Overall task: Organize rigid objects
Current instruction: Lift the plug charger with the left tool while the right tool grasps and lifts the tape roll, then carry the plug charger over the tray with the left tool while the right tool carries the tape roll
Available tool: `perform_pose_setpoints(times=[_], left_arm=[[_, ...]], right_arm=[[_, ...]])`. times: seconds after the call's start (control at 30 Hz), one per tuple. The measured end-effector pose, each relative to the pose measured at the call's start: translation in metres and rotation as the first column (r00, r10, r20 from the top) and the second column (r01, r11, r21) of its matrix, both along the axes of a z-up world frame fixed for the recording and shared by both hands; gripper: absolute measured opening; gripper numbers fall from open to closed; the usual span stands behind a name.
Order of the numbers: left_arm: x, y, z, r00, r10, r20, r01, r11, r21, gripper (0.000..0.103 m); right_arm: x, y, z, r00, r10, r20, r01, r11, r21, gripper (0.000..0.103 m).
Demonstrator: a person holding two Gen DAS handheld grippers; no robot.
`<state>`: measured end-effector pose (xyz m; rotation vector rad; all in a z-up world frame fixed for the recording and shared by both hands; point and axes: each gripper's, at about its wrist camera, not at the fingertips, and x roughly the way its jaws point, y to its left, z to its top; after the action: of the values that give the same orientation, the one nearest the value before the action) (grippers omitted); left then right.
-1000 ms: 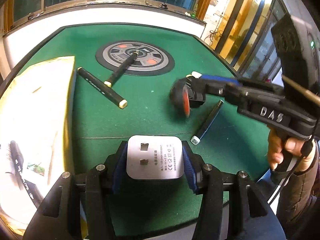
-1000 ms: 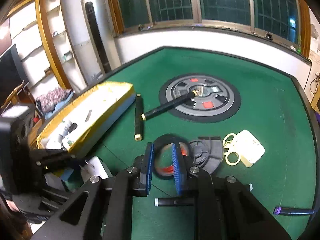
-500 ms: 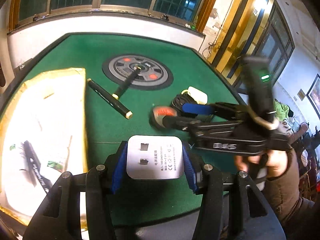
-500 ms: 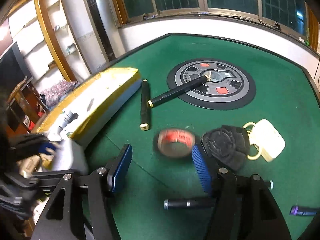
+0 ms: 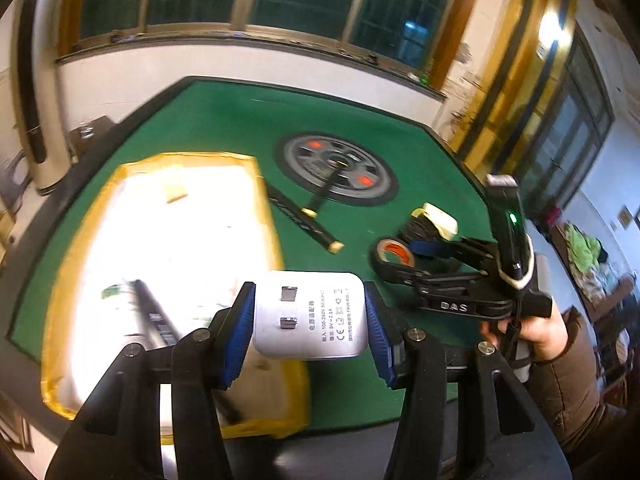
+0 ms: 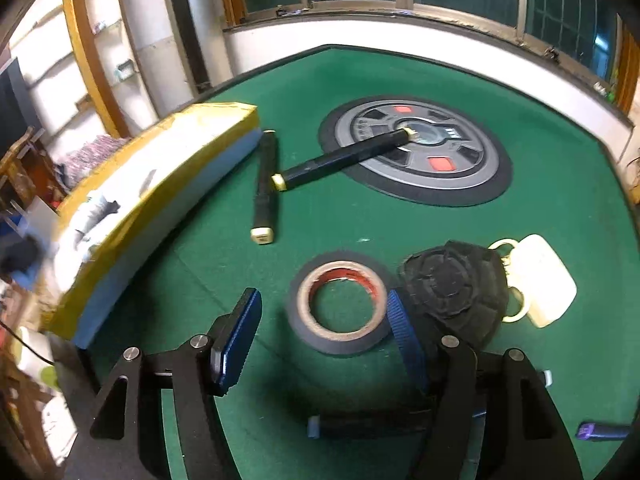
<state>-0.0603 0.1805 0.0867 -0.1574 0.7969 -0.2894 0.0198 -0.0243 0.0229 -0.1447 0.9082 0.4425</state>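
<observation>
Your left gripper point(image 5: 308, 326) is clamped on the white power adapter point(image 5: 310, 316): both blue pads press its sides, prong face toward the camera. The adapter is held in the air over the near edge of the yellow-rimmed box point(image 5: 100, 216), at the corner where box meets green felt. The box interior is blown out white; a dark pen-like item point(image 5: 158, 320) lies inside, detail unclear.

Your right gripper point(image 6: 320, 330) has just been opening; its jaws now stand about half spread and grip nothing. The tape roll point(image 6: 340, 304) lies flat on the green table point(image 6: 540, 168), clear of the left pad. The right pad point(image 6: 404, 332) sits right at the roll's rim; I can't tell whether they touch.

Just right of the roll: a black round cap-like piece point(image 6: 456, 288), overlapping a cream case with ring loops point(image 6: 548, 280).

Farther out, two black markers with cream ends: one point(image 6: 266, 184) lies flat just beside the box, and the other point(image 6: 344, 158) is propped across it, its far tip on the round grey hub plate point(image 6: 416, 148).

Near edge, partly behind your right gripper's frame: another dark marker point(image 6: 360, 426) and a purple-capped pen point(image 6: 604, 430).

In the left wrist view, your right hand point(image 5: 532, 328) holds its gripper's handle low over the roll.
</observation>
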Motion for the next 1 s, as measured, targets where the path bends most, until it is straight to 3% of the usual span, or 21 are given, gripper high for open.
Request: perform_pose_setpoints(times=[0.3, 0.43, 0.7, 0.8, 1.0], left_arm=[[-0.004, 0.060, 0.000, 0.986, 0.164, -0.006, -0.164, 0.986, -0.017, 0.050], [-0.004, 0.069, 0.000, 0.981, 0.195, -0.004, -0.195, 0.981, -0.015, 0.050], [0.004, 0.070, -0.003, 0.981, 0.196, -0.009, -0.196, 0.980, -0.011, 0.050], [0.004, 0.074, -0.003, 0.979, 0.205, -0.012, -0.205, 0.979, 0.003, 0.050], [0.013, 0.091, -0.006, 0.972, 0.233, -0.033, -0.233, 0.972, 0.020, 0.050]], right_arm=[[-0.002, 0.001, -0.002, 0.999, -0.031, -0.015, 0.031, 0.999, -0.027, 0.066], [-0.007, -0.009, -0.010, 0.990, -0.079, -0.120, 0.087, 0.994, 0.061, 0.066], [0.001, -0.009, -0.012, 0.991, -0.110, -0.079, 0.115, 0.992, 0.058, 0.066], [0.008, -0.001, -0.013, 0.991, -0.132, -0.037, 0.132, 0.991, -0.002, 0.057], [0.003, 0.000, -0.012, 0.990, -0.141, -0.017, 0.141, 0.990, -0.004, 0.056]])
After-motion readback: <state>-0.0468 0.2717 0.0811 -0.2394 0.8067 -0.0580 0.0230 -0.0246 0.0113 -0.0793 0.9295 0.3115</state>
